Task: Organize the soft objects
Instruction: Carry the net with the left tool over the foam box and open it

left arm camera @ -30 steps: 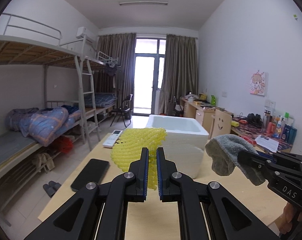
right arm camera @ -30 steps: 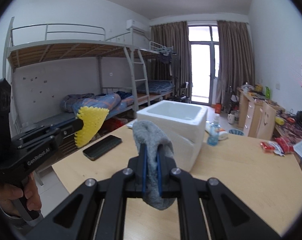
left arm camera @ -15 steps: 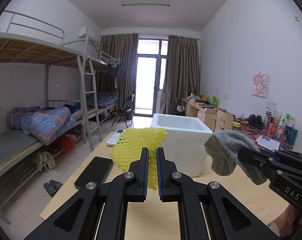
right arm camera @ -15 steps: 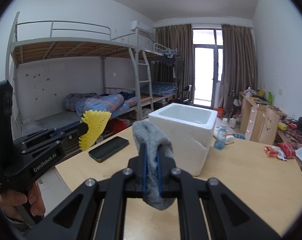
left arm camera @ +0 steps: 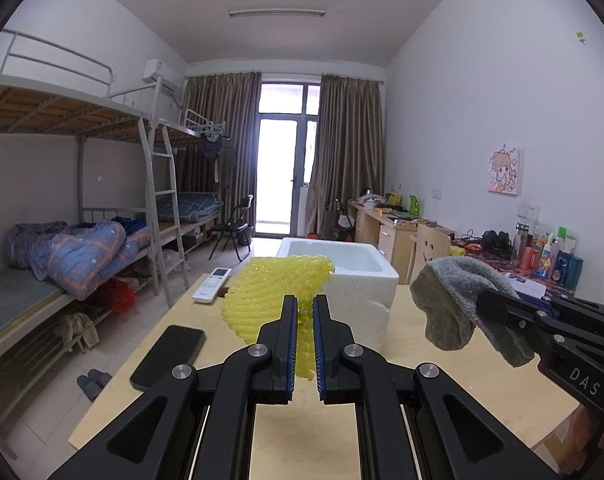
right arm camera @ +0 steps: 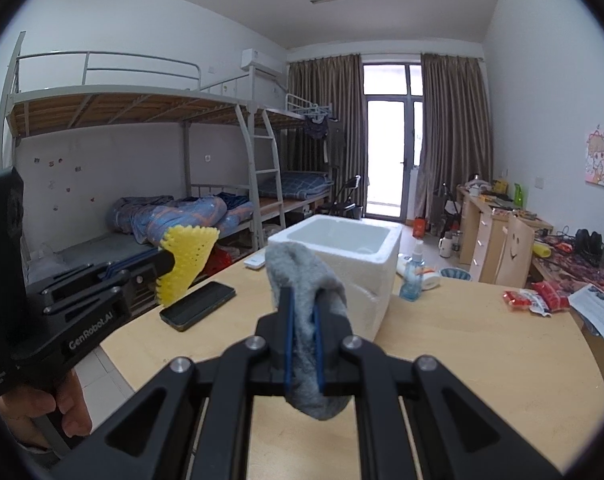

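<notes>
Left wrist view: the yellow foam net point(left arm camera: 278, 296) is clamped in the left gripper point(left arm camera: 305, 344), and the grey sock point(right arm camera: 308, 320) in the right gripper point(right arm camera: 302, 344). Both are held above the tabletop point(right arm camera: 462, 340) facing the white foam box point(right arm camera: 342, 252), probably for dropping in.

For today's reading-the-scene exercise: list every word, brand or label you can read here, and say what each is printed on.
"DAS": side of the right gripper.
"GenRobot.AI": side of the left gripper.
Small print low on the left gripper's handle, the bottles and the leaflet: too small to read.
</notes>
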{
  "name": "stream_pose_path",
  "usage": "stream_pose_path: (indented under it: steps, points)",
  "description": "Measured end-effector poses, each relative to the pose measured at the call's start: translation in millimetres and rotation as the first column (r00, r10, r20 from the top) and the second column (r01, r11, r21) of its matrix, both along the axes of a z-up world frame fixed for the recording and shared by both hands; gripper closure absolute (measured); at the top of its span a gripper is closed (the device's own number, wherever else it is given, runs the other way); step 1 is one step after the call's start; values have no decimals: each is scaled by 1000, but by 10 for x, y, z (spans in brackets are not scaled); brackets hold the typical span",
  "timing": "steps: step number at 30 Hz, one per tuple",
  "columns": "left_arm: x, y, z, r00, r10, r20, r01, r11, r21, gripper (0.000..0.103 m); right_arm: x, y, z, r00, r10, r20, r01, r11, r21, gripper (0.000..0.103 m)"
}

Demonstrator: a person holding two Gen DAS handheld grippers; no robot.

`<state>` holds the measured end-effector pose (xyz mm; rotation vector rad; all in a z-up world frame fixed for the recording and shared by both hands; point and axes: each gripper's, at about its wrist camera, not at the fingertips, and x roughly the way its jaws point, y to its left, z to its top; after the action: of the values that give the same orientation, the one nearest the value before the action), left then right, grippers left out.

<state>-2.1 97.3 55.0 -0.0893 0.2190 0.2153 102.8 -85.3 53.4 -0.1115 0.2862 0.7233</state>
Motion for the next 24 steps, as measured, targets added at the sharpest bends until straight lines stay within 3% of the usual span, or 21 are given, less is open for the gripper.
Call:
stream_pose_path:
  steps: [24]
  points:
    - [626,72,247,999,-47,-11,47,999,1,95,410,73,252,999,-51,1,51,999,10,92]
